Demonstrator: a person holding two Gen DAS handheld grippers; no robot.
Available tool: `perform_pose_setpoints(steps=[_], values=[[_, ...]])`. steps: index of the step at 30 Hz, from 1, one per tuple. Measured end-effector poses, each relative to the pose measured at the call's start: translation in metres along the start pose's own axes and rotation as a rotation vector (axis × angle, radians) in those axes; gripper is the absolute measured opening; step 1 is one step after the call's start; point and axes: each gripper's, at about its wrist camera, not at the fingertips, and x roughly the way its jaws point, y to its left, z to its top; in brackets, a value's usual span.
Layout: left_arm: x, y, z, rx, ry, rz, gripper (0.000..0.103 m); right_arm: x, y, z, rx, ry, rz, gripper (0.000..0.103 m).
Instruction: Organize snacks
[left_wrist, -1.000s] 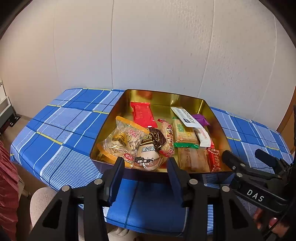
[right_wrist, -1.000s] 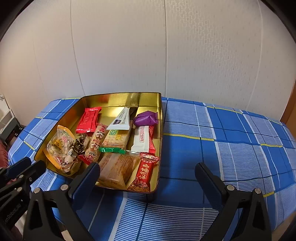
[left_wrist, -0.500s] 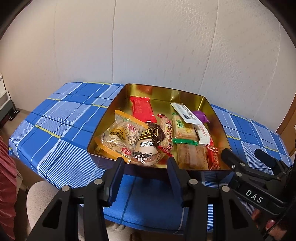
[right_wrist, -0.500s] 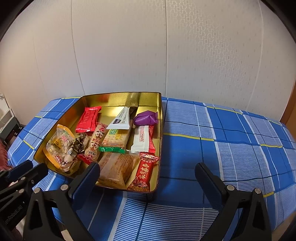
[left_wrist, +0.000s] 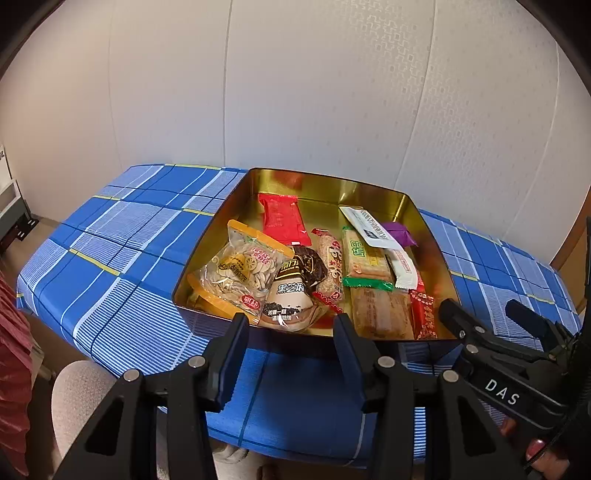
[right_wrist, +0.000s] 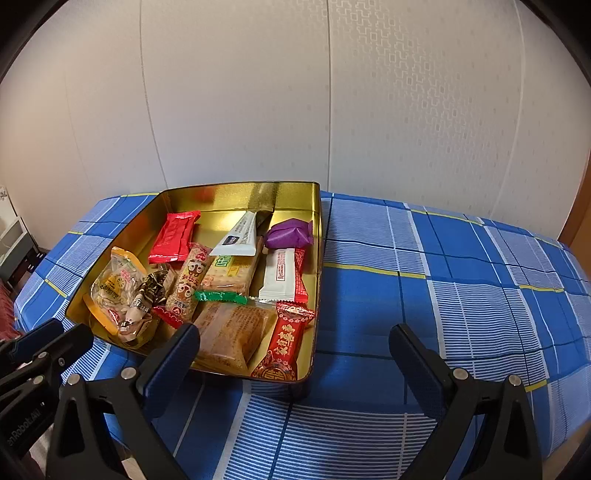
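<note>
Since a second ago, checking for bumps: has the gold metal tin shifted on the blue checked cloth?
No. The gold tin sits against the same stripes of the checked cloth in the right wrist view.

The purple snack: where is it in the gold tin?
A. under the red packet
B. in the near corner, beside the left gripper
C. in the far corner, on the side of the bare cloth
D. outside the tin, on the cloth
C: the purple snack lies by the back wall of the tin, on the side next to the bare cloth.
</note>
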Motion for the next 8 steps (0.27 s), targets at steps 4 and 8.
perform_pose_setpoints(steps=[4, 8], values=[[0.0012, 0.0011, -0.0011, -0.008, 0.003, 0.008, 0.048, 0.0004, -0.0004, -0.0001, 0.004, 0.001, 0.001, 0.103], [0.0046, 0.0028, -0.0014, -0.023, 0.02, 0.003, 0.048, 0.0011, -0.0041, -0.0004, 0.016, 0.002, -0.001, 0.103]])
